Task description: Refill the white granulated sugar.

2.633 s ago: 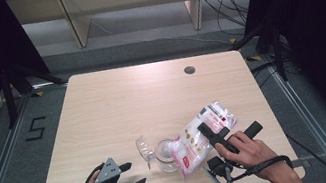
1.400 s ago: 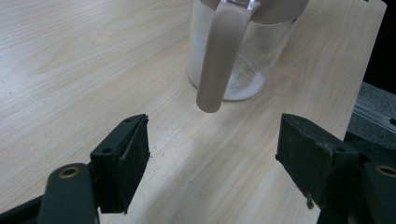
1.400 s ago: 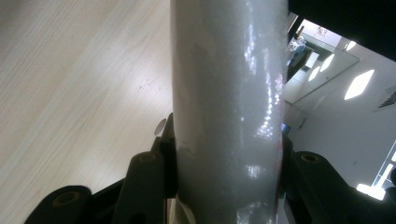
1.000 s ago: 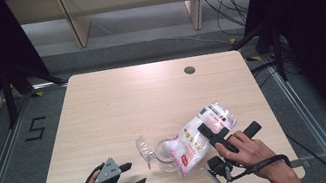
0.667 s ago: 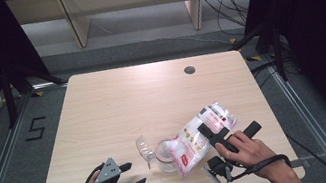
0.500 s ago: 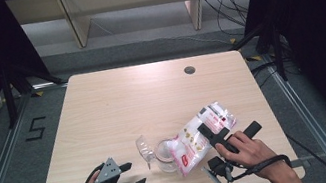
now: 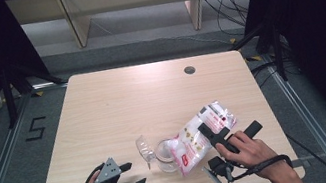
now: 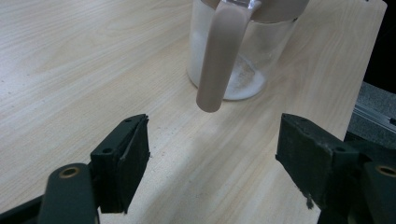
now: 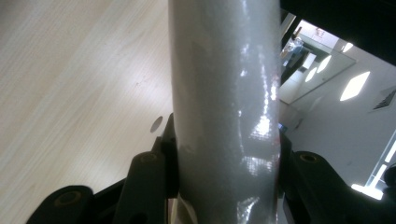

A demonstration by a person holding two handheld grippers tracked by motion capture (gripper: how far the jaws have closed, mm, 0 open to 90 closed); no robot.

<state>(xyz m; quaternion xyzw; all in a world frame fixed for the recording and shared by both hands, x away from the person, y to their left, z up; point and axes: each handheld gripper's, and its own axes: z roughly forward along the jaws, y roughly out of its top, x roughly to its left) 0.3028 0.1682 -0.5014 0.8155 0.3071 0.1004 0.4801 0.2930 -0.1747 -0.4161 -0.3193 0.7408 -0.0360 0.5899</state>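
The jar (image 7: 166, 153) holds white powder. The right gripper (image 7: 219, 136) clamps the tilted bag (image 7: 199, 135) between its jaws; left gripper (image 7: 127, 176) jaws stand apart.

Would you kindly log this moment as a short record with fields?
work: bag tipped over jar
bag: white printed pouch, tilted, mouth above the jar
jar: clear glass, white powder at its bottom, hinged lid open
right gripper: shut on bag
left gripper: open, holding nothing, near the table's front edge
table: light wood

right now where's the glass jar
In the high view the glass jar stands near the table's front edge, right of the left claw, under the bag's lower end.
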